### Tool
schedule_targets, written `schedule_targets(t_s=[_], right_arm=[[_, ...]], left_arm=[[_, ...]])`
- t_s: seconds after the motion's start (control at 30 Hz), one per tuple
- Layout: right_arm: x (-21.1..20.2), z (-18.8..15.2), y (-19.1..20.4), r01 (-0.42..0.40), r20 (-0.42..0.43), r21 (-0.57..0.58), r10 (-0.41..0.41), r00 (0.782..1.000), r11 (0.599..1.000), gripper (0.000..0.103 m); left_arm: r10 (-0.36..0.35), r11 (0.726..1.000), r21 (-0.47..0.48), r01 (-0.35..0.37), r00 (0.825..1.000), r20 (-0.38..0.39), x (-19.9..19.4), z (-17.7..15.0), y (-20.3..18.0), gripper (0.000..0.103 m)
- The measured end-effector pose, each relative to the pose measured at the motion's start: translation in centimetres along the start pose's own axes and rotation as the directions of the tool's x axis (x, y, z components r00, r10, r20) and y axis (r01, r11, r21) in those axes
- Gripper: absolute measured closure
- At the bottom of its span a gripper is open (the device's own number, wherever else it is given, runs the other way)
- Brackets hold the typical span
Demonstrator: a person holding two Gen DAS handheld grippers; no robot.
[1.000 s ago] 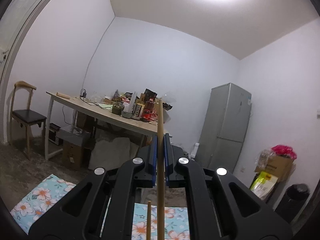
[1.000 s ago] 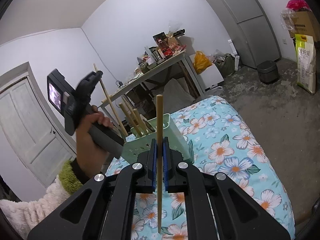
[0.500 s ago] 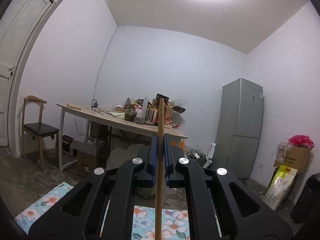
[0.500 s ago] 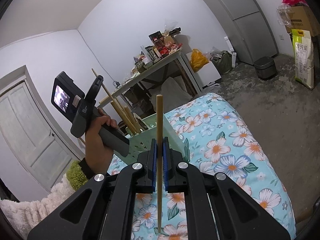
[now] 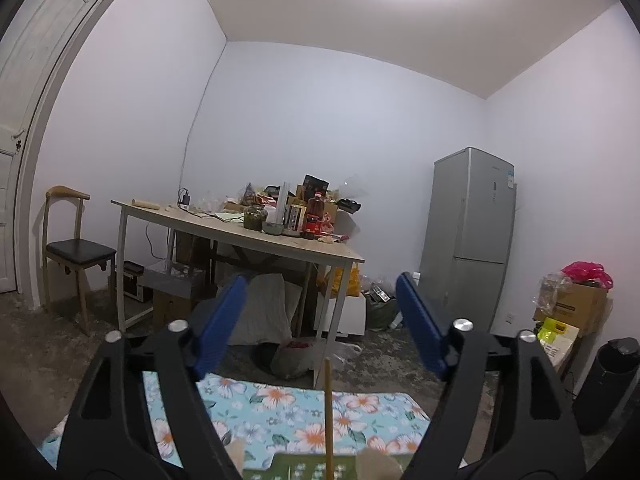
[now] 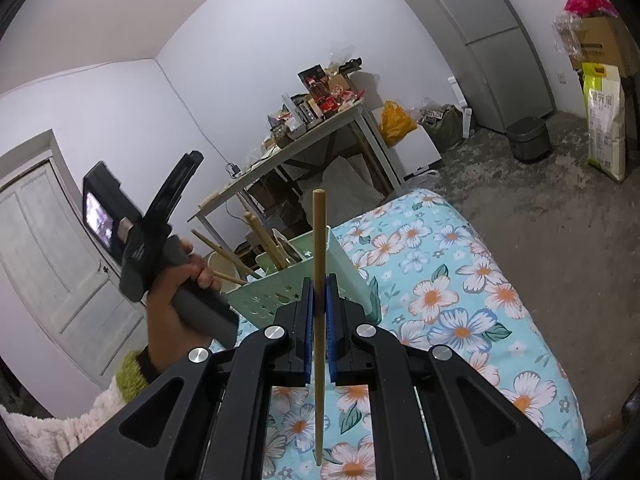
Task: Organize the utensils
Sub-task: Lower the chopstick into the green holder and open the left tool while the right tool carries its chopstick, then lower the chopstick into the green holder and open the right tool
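Left wrist view: left gripper [image 5: 320,320] now stands wide open, blue pads [image 5: 218,326] far apart, nothing between them. Half a second ago the same jaws were clamped on a wooden chopstick. That released chopstick [image 5: 327,416] now stands upright below the jaws, its lower end in the green utensil holder [image 5: 316,468], only a strip of which shows at the bottom edge. Beyond: floral cloth [image 5: 280,404], cluttered table [image 5: 256,236], chair [image 5: 74,252] at left, fridge [image 5: 468,240] at right, dark bin [image 5: 608,384] far right.

Right wrist view: right gripper [image 6: 319,320] closed tight on a second chopstick [image 6: 319,320], unchanged from the earlier frame; stick runs upright through the pads, tip above, lower end over the cloth [image 6: 448,304]. The holder [image 6: 296,280] sits on the cloth just behind the jaws, several chopsticks leaning in it. The left hand [image 6: 176,292] with its gripper body is left of the holder, higher and more tilted than before; it partly hides the holder's left side and a pale cup [image 6: 220,264] behind it
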State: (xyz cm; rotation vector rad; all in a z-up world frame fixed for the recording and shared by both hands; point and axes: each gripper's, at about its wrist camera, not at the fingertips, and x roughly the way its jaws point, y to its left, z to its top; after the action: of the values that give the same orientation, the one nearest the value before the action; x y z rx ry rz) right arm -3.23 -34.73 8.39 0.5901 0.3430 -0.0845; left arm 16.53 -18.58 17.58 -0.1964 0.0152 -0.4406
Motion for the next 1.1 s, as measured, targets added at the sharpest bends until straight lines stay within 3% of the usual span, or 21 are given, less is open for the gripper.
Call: schedule_targets(t_s=[0.3, 0.53, 0.77, 0.97, 1.1], right_arm=[[-1.0, 1.2, 2.9, -0.012, 0.044, -0.08, 0.015, 0.999, 0.997, 0.097], [-0.4, 3.8, 6.2, -0.054, 0.087, -0.165, 0.069, 0.994, 0.985, 0.097], [1.6, 7.1, 9.9, -0.071, 0.146, -0.249, 0.11, 0.983, 0.966, 0.097], [4.2, 9.5, 13.6, -0.026, 0.23, -0.332, 0.108, 0.967, 0.943, 0.097], [7.1, 10.7, 15.1, 0.006, 0.263, -0.36, 0.095, 0.96, 0.933, 0.097]], left_arm=[[-0.111, 0.993, -0.053, 0.107, 0.99, -0.087, -6.6, 0.9, 3.1, 0.017], [-0.09, 0.996, 0.001, 0.092, 0.975, -0.201, -11.0, -1.7, 6.6, 0.017], [-0.064, 0.996, 0.031, 0.081, 0.93, -0.361, -14.0, -5.6, 10.1, 0.016], [-0.056, 0.998, -0.002, 0.061, 0.905, -0.422, -15.0, -7.3, 12.4, 0.014], [-0.059, 0.998, -0.022, 0.055, 0.899, -0.433, -14.9, -7.7, 13.4, 0.014]])
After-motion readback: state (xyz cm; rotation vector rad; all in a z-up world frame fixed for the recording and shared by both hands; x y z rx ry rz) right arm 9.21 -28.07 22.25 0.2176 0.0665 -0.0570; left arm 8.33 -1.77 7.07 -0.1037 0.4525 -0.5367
